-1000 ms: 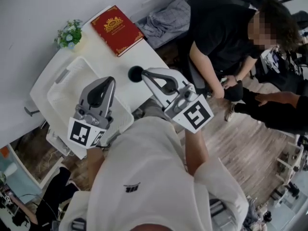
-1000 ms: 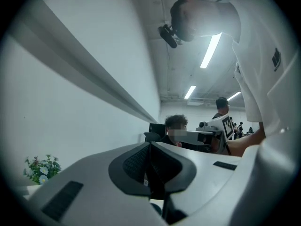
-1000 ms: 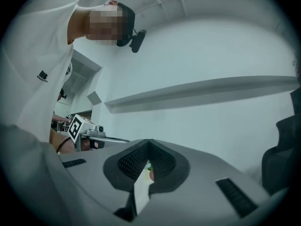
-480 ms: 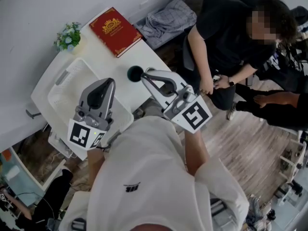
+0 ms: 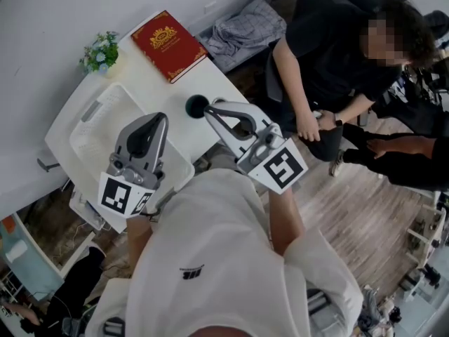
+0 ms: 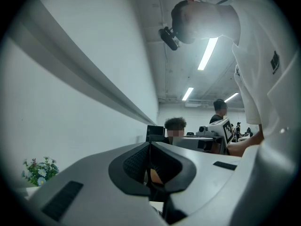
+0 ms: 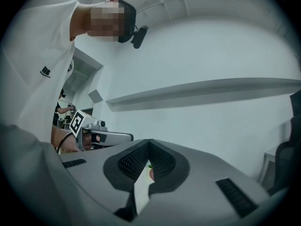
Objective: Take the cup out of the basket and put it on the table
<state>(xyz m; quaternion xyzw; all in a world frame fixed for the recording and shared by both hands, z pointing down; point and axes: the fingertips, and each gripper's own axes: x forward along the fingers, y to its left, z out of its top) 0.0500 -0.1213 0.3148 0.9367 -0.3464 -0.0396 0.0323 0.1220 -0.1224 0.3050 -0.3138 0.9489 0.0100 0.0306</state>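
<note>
Two tongs noted. Left tongs (image 6: 150,145) are together with nothing between them, and right tongs (image 7: 149,143) are likewise together and empty. One worktop (image 5: 207,76), white and smooth. One basket (image 5: 95,135), white perforated plastic, rectangular, no contents visible. One cup (image 5: 197,106), dark and round, stands on the worktop outside the basket, just beside the tip of the right tongs; contact cannot be confirmed. One red hardback book (image 5: 170,44) with gilt ornament. One small potted plant (image 5: 102,50).

Matt plastic basket (image 5: 98,128), smooth tabletop (image 5: 205,72)
</note>
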